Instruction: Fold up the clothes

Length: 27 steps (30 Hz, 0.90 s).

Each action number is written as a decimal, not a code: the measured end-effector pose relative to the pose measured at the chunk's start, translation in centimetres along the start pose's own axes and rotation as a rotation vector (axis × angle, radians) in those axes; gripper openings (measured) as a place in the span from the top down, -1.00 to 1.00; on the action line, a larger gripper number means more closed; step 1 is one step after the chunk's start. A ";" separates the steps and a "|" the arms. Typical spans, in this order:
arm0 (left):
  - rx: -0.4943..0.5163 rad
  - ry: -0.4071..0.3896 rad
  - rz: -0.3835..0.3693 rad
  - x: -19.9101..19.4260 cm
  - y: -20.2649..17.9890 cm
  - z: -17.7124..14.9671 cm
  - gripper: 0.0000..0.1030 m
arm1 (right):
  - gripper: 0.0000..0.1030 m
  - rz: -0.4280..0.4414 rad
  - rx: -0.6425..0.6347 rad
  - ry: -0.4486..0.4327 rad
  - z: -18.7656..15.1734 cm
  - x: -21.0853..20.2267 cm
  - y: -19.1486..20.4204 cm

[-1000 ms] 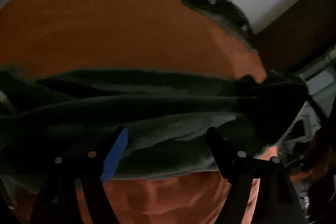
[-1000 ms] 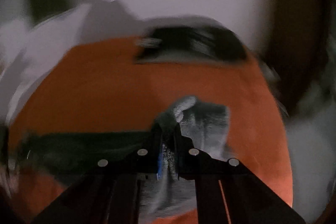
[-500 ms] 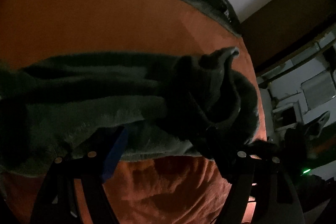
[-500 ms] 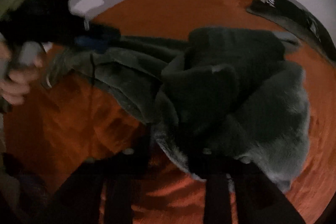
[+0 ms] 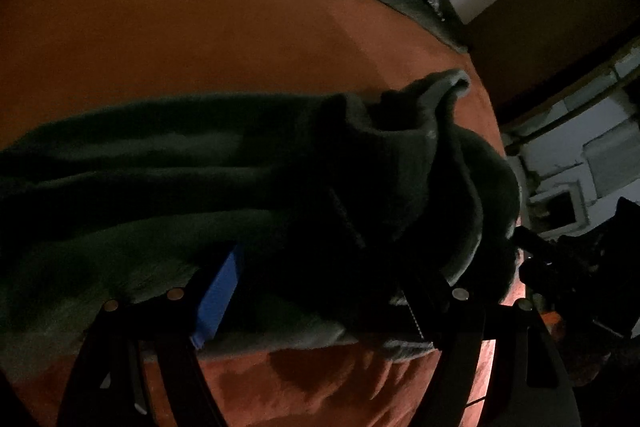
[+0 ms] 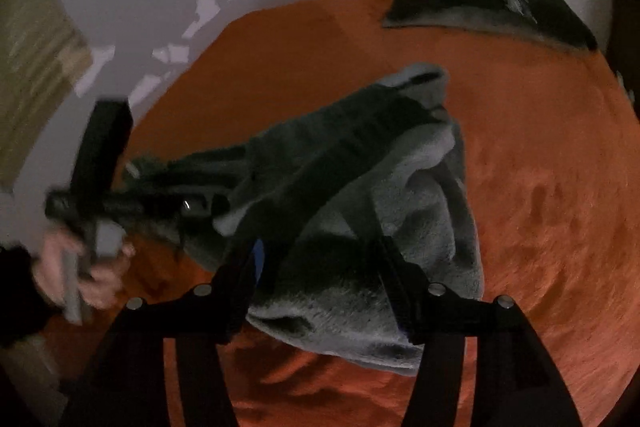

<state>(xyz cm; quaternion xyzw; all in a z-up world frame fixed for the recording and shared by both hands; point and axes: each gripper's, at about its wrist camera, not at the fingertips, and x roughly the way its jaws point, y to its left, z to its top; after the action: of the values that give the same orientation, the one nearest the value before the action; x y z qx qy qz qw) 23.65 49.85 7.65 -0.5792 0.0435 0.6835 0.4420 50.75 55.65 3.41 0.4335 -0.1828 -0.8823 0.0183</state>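
The grey fleece garment (image 6: 360, 195) lies bunched on the orange bed cover (image 6: 540, 187), directly ahead of and between both pairs of jaws. It looks soft, limp and thick; take an edge. Right gripper (image 6: 324, 275) is opening, unloaded; left gripper (image 5: 320, 291) spread wide, gripping nothing.

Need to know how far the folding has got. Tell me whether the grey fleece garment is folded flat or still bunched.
Still bunched. The grey fleece garment lies in a rumpled heap on the orange cover, layers overlapping unevenly with thick ridges, no flat, squared fold.
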 end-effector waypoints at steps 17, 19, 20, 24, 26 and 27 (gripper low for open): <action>0.046 -0.194 0.158 -3.2 -1.2 -3.7 0.89 | -0.11 -0.110 0.017 0.016 -1.0 0.0 -1.1; 0.039 -0.197 0.142 -4.1 -1.5 -5.1 0.88 | -0.11 -0.133 0.017 0.000 -1.1 -0.5 -1.4; 0.035 -0.191 0.139 -4.3 -1.3 -6.0 0.88 | -0.11 -0.144 0.017 -0.007 -1.1 -0.7 -1.5; 0.005 -0.159 0.137 -4.5 -0.7 -10.2 0.88 | -0.11 -0.168 0.021 -0.014 -1.5 -1.0 -2.2; 0.005 -0.120 0.135 -3.4 -0.5 -12.5 0.88 | -0.11 -0.189 0.023 -0.005 -1.9 -0.6 -2.7; 0.015 -0.098 0.137 -2.7 -0.4 -13.6 0.88 | -0.11 -0.191 0.032 0.003 -2.1 -0.2 -2.9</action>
<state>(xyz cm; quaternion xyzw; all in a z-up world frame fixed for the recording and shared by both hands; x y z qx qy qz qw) 33.96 40.80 5.69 -0.5374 0.0664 0.7394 0.4000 52.91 57.73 1.43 0.4506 -0.1544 -0.8763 -0.0725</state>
